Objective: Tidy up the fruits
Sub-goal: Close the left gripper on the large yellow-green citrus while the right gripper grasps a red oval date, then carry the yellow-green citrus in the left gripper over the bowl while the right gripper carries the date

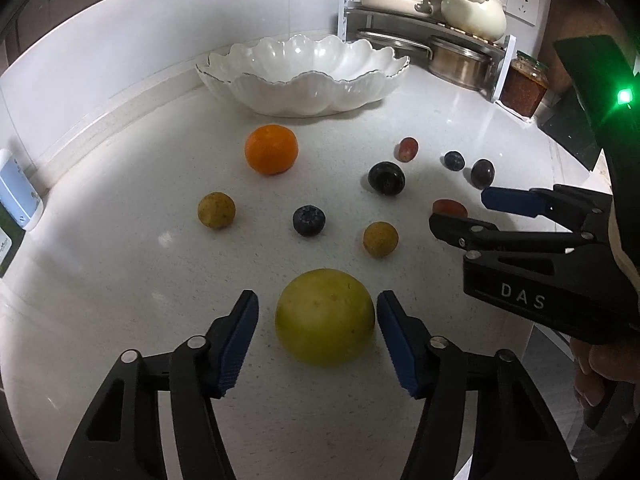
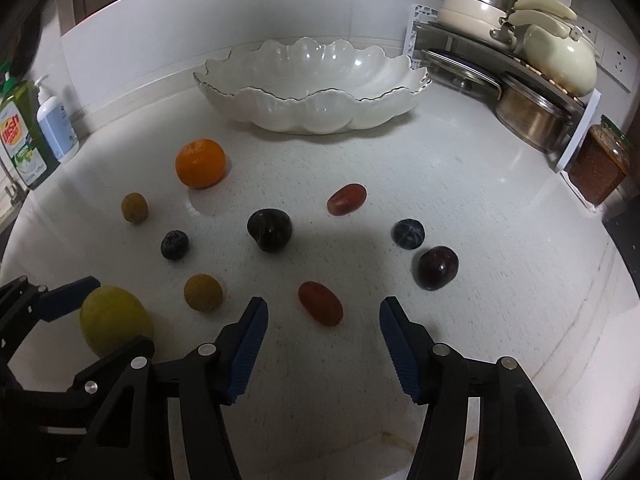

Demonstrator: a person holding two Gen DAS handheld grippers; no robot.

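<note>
Fruits lie scattered on a white counter before a white scalloped bowl [image 1: 304,80], which also shows in the right wrist view [image 2: 312,80]. My left gripper [image 1: 316,300] is open with its fingers on either side of a yellow-green fruit [image 1: 325,322], apart from it. My right gripper [image 2: 323,308] is open around a red grape [image 2: 320,303], not touching it. Nearby lie an orange [image 1: 271,149], two brown longans [image 1: 216,210] [image 1: 380,239], blueberries [image 1: 309,220] and dark plums [image 1: 386,178]. The right gripper [image 1: 460,210] also shows in the left wrist view.
A pot rack [image 2: 520,80] with pots and a kettle stands at the back right, with a jar [image 2: 600,160] beside it. Soap bottles [image 2: 36,132] stand at the left by the wall.
</note>
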